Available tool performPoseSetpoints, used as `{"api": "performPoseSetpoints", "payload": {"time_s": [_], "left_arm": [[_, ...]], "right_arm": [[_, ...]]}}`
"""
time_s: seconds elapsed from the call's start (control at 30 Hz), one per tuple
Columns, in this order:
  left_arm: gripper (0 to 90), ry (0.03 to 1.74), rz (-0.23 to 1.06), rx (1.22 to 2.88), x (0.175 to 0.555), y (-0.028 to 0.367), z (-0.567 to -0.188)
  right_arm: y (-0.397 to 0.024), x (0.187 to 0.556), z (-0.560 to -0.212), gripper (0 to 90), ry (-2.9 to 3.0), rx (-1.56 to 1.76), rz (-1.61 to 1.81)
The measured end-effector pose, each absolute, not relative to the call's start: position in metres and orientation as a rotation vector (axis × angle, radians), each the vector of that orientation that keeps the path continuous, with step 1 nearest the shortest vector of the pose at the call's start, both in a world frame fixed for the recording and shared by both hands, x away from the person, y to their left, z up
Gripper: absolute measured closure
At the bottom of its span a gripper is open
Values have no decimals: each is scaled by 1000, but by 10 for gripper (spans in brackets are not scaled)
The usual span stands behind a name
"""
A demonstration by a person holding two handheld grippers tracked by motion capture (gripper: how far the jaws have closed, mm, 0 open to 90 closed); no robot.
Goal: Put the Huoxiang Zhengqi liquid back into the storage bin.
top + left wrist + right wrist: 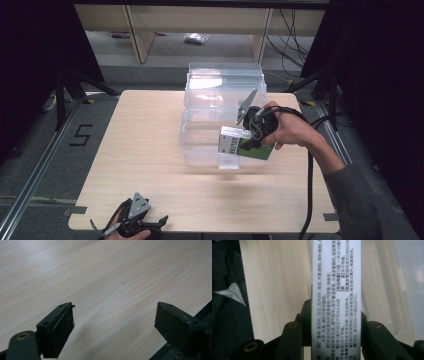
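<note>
Right tool clamped on printed box, seemingly over clear bin, left tool wide open

Beyond your bench, a light wooden top with rounded corners, you can see a grey floor with a metal rail running along the left side and a dark marking like a "5" beside it. Farther back stands pale wooden shelving, with a small clear bag lying on the floor between its uprights. Black cables hang at the back right, and black stand legs flank the bench on both sides.
</note>
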State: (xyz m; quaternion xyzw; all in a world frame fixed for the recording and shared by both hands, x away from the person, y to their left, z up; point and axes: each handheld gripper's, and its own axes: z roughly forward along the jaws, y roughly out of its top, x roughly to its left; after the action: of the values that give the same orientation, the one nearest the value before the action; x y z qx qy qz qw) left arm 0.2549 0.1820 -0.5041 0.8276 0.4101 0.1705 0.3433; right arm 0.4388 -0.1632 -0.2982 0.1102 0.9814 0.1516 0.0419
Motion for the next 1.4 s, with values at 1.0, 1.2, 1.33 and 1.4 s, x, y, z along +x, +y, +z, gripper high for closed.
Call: {"api": "performPoseSetpoints", "payload": {"time_s": [1.0, 1.2, 1.33, 1.4], "left_arm": [[150, 1083, 440, 2106, 255, 180, -506], [150, 1081, 433, 2106, 255, 180, -507], [150, 1065, 432, 2152, 256, 182, -505], [150, 1063, 433, 2150, 256, 182, -506]], "right_arm": [[-183, 516, -326, 649, 2967, 450, 479], [-187, 522, -333, 648, 2959, 440, 479], [-188, 524, -338, 648, 2957, 452, 470], [-188, 525, -341, 648, 2962, 441, 476]]}}
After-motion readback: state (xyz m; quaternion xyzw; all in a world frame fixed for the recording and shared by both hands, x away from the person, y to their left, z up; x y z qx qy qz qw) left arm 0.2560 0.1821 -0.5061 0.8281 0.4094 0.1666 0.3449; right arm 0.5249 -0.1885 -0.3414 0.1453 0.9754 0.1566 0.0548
